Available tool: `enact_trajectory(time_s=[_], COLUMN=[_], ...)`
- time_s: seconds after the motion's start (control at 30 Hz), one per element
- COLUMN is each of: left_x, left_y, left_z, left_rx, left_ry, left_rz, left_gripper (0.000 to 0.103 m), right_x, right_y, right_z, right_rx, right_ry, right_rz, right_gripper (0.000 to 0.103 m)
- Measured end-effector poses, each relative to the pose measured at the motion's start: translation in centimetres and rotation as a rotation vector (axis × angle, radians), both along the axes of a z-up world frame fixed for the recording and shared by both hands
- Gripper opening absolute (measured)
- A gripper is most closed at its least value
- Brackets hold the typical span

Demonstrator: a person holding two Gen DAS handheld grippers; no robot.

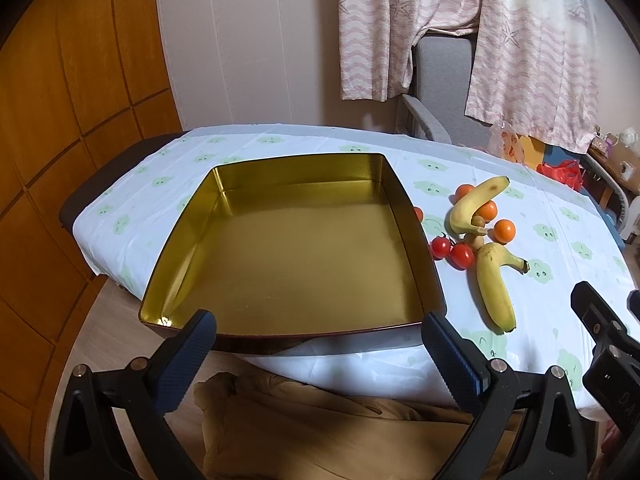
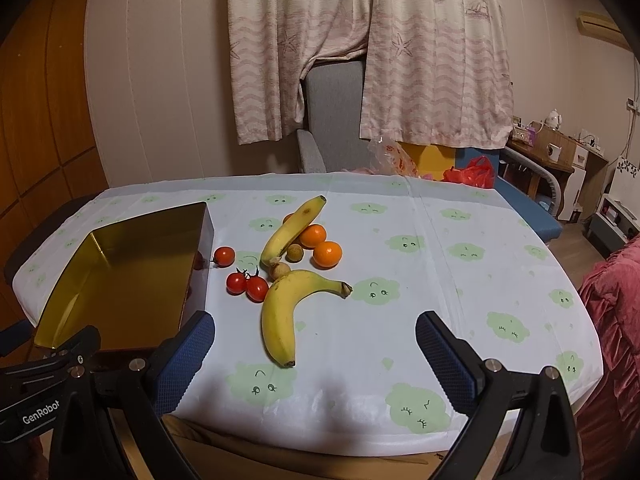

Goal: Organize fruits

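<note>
Two grippers are hovering released, holding nothing. Nearest banana (image 2: 280, 316) is lying on the desk (image 2: 400, 320) just ahead of the right gripper (image 2: 315, 350), long axis pointing toward its jaws; right hand nearer. Left gripper (image 1: 320, 350) is facing the empty tin (image 1: 280, 248).

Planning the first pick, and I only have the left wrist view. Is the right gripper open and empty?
Observer: Yes. The right gripper is open with nothing between its fingers, over the tablecloth near the closer banana.
Operator: Something red behind the tin wall?
Observer: A third tomato, alone on the cloth beside the tin, apart from the tomato pair.
Operator: Anything right of the table?
Observer: Red fabric close to the table's right edge.
</note>
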State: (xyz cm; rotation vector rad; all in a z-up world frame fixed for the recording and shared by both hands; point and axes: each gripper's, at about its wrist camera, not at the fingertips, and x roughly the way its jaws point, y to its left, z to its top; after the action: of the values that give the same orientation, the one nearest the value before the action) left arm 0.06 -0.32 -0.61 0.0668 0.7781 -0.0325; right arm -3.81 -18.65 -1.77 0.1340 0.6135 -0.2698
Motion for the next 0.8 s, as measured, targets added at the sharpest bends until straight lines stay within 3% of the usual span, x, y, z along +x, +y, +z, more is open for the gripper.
enact_trajectory(time_s=[0.8], left_x=[-0.01], left_y=[0.09], left_z=[-0.07], left_rx=[-0.002], left_ry=[-0.003], left_rz=[-0.005], left_gripper=[0.103], right_x=[0.04], right_y=[0.06], right_z=[0.08], right_rx=[0.002], right_ry=[0.000], right_rz=[0.004], right_gripper=[0.102])
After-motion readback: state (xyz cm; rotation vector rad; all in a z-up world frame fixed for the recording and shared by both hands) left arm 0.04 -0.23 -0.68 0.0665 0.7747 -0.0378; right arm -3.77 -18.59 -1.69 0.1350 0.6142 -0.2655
